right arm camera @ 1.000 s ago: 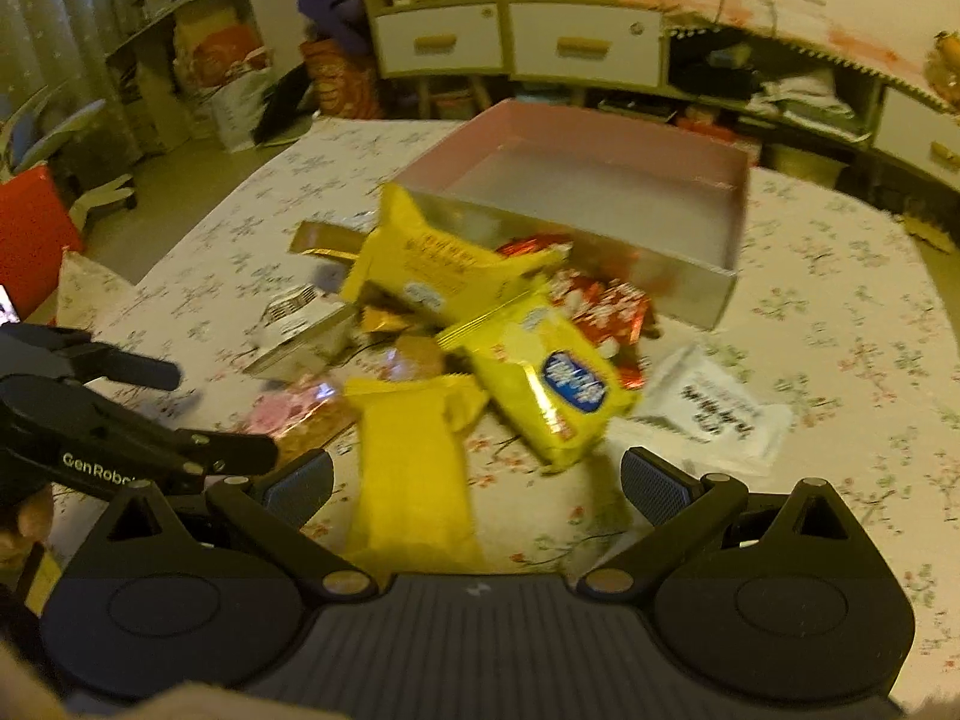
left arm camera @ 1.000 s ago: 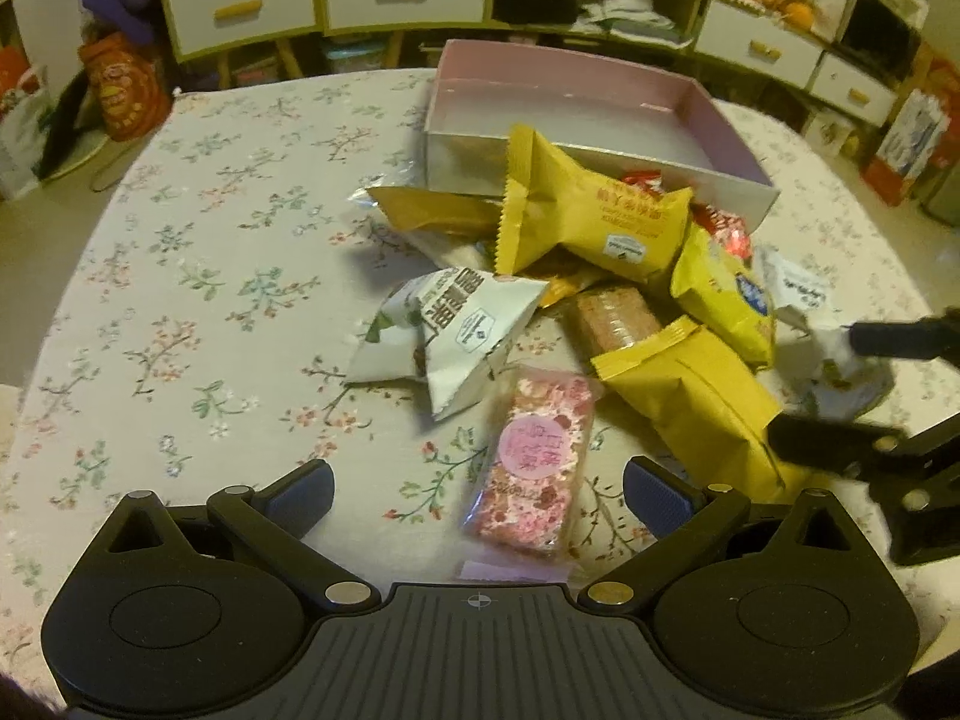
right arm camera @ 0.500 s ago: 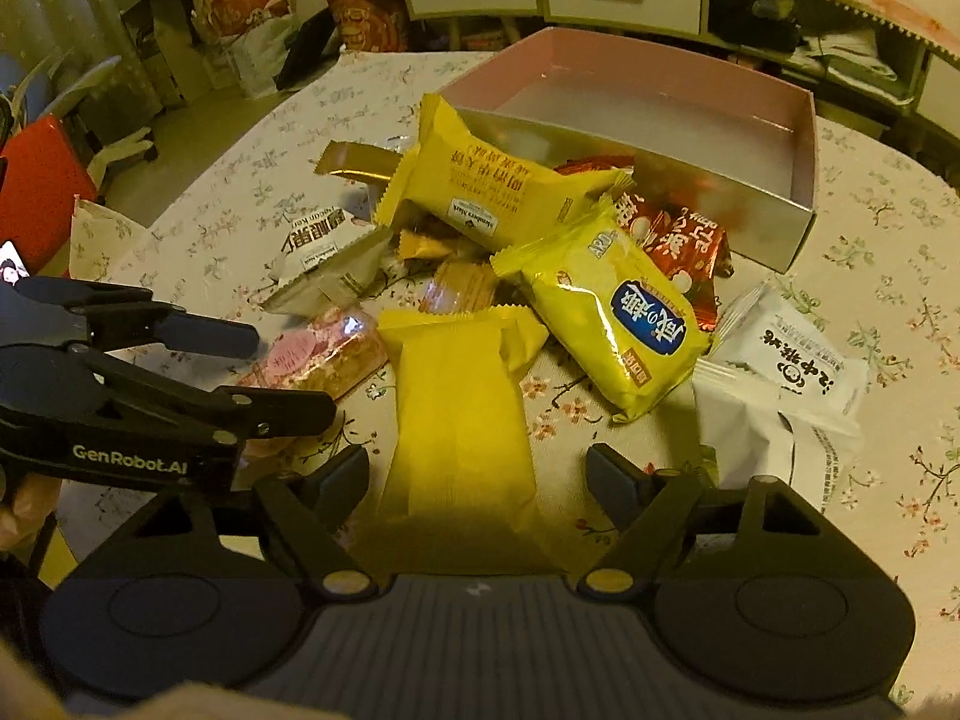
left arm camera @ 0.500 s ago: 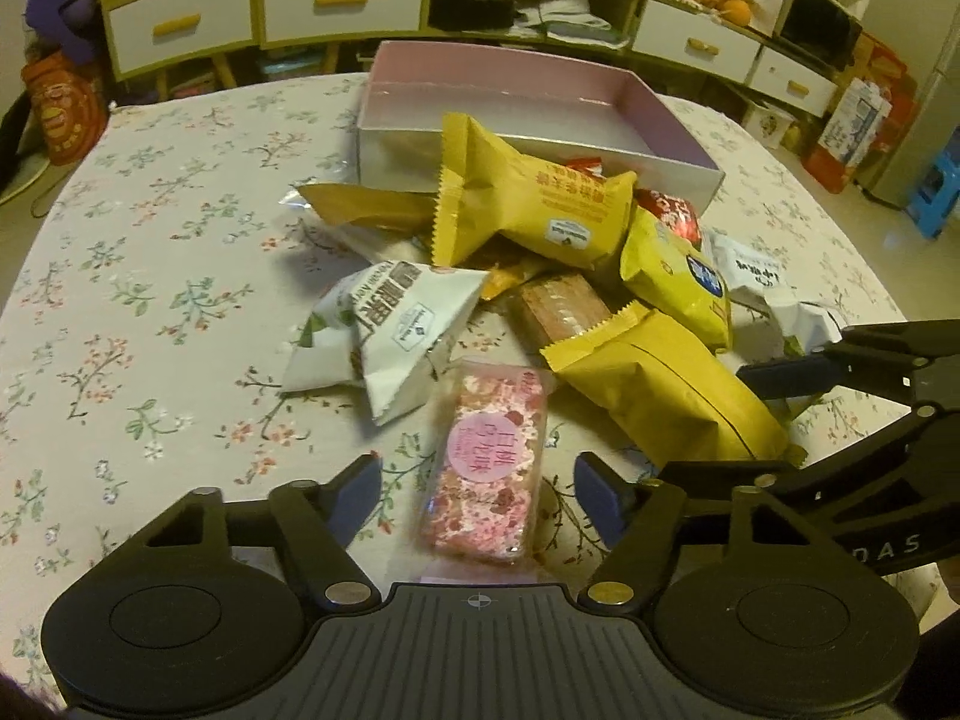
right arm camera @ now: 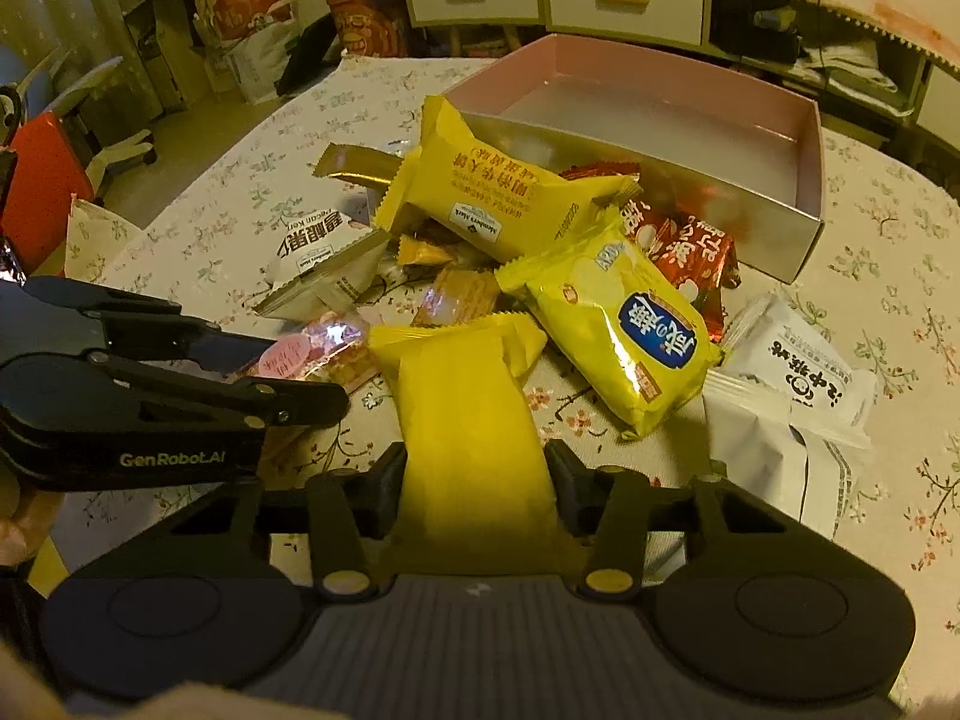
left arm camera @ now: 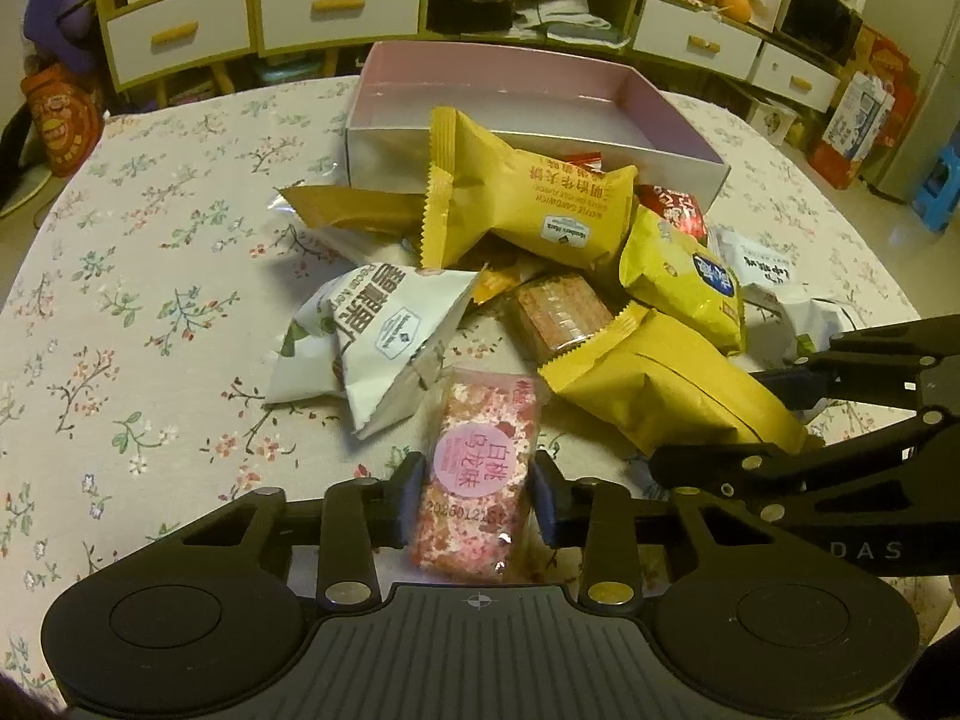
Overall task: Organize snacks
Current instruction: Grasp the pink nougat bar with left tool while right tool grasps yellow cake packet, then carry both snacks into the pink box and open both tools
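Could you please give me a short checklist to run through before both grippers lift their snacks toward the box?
1. Left gripper shut on the pink snack bar: ok.
2. Right gripper shut on the plain yellow packet: ok.
3. Pink box has room inside: ok.
4. Neighbouring blue-label yellow packet off the held packet: cannot tell.
5. Grips firm enough to lift: cannot tell.

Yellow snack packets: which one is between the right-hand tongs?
The plain yellow packet with no printing showing, nearest the camera; the right tongs close on its sides. The two other yellow packets, both with printed labels, lie untouched in the pile.
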